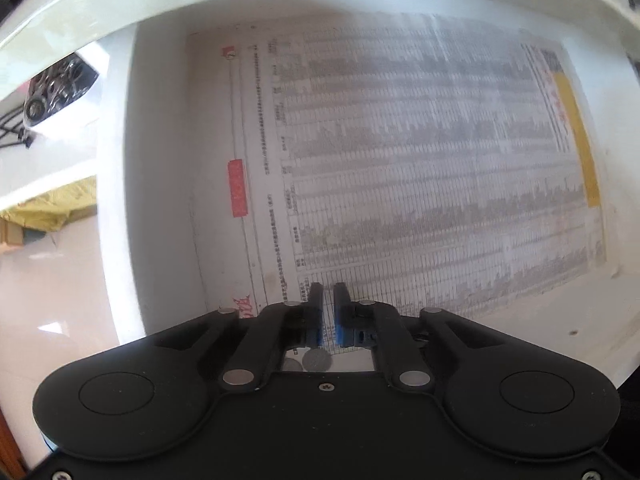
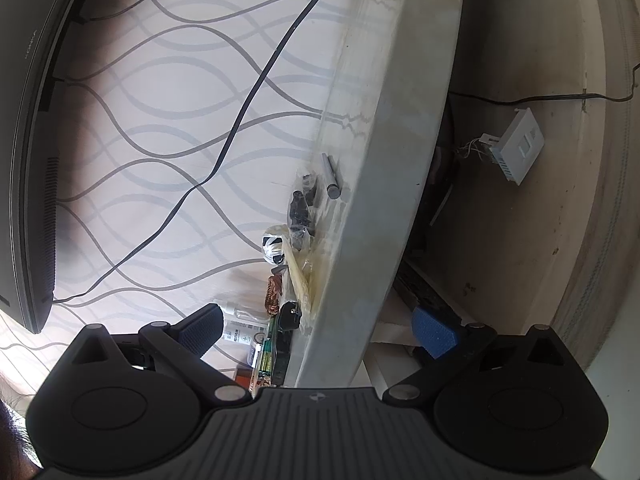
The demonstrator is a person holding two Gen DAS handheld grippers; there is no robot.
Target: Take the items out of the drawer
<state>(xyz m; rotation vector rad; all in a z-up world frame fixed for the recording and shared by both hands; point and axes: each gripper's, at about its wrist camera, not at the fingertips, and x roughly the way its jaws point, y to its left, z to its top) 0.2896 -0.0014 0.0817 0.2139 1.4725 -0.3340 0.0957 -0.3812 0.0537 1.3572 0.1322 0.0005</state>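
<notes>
The left gripper [image 1: 328, 308] points down into the white drawer [image 1: 168, 184], jaws nearly shut on nothing — coins [image 1: 316, 359] lie beneath on the newspaper [image 1: 420, 160]. The right gripper [image 2: 316, 326] gapes wide, straddling a shelf edge [image 2: 380, 184] — clutter [image 2: 298, 220] beside it.

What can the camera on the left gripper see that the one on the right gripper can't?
Only the left wrist view looks down into the white drawer: a printed newspaper sheet lines its bottom, a couple of coins show behind the left gripper, whose jaws are nearly together with nothing visible between them.

Only the right wrist view shows the right gripper with jaws wide open, the wavy-patterned wallpaper, a dark screen, a black cable and small clutter on a ledge.

Shared: nothing that I can tell.
</notes>
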